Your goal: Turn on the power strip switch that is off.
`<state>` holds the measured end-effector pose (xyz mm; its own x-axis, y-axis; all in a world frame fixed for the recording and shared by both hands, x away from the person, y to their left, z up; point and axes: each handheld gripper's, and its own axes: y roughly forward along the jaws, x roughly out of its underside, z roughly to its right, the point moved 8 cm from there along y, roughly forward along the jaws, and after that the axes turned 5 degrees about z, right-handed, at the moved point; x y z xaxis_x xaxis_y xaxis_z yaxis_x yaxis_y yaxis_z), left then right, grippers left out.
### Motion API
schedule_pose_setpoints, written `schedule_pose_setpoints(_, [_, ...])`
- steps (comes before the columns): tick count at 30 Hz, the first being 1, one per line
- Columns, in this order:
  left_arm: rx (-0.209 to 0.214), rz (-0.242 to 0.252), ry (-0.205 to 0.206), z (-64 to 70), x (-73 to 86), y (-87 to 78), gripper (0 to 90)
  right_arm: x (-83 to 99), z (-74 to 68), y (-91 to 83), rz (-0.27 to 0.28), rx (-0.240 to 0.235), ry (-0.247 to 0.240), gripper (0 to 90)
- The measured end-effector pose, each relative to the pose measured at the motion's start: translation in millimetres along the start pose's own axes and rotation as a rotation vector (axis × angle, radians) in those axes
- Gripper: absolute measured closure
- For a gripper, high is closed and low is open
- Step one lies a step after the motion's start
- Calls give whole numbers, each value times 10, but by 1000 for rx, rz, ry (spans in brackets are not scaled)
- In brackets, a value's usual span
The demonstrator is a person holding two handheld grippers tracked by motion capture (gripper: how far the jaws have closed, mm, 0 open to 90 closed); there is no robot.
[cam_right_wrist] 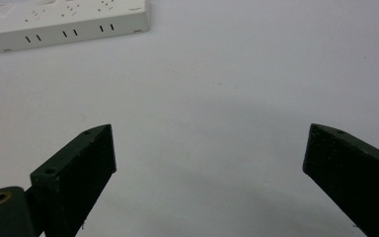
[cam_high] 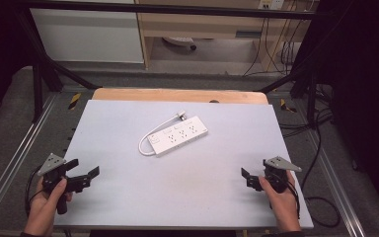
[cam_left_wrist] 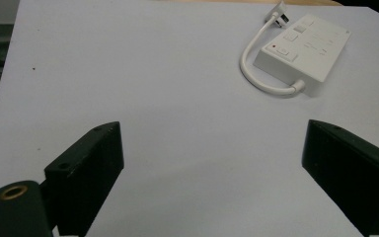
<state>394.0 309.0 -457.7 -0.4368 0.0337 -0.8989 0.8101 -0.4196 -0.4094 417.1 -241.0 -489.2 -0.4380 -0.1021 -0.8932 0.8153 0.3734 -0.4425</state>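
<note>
A white power strip lies at an angle near the middle of the pale grey table, its short white cable looped round its left end to a plug behind it. In the left gripper view the power strip is far ahead at the upper right. In the right gripper view the power strip crosses the top left corner. My left gripper rests at the table's front left, open and empty. My right gripper sits at the front right, open and empty too.
A wooden board edge runs along the table's far side. Black frame bars and aluminium rails flank the table. Cables trail on the floor at the right. A cabinet stands beyond.
</note>
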Motion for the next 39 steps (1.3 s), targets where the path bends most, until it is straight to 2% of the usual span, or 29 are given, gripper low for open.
schedule_pose_setpoints(3, [5,4,1,17,-8,-8,94,24,-14,12,-18,-1,-13,63])
schedule_pose_setpoints(11, [15,-8,27,48,16,21,93,6,13,10,-8,7,6,62])
schedule_pose_setpoints(17, [14,-14,22,42,28,22,91,-52,-9,12,15,-1,13,58])
schedule_pose_setpoints(20, [9,-11,20,37,20,21,91,-116,-50,1,31,-5,-15,57])
schedule_pose_setpoints(23, [4,4,17,28,-4,2,90,-163,-87,-8,48,-19,-22,58])
schedule_pose_setpoints(27, [13,0,12,38,1,5,90,-186,-115,-4,52,-33,-20,58])
schedule_pose_setpoints(39, [40,-26,45,116,26,50,87,-227,-222,-33,46,-55,-46,44])
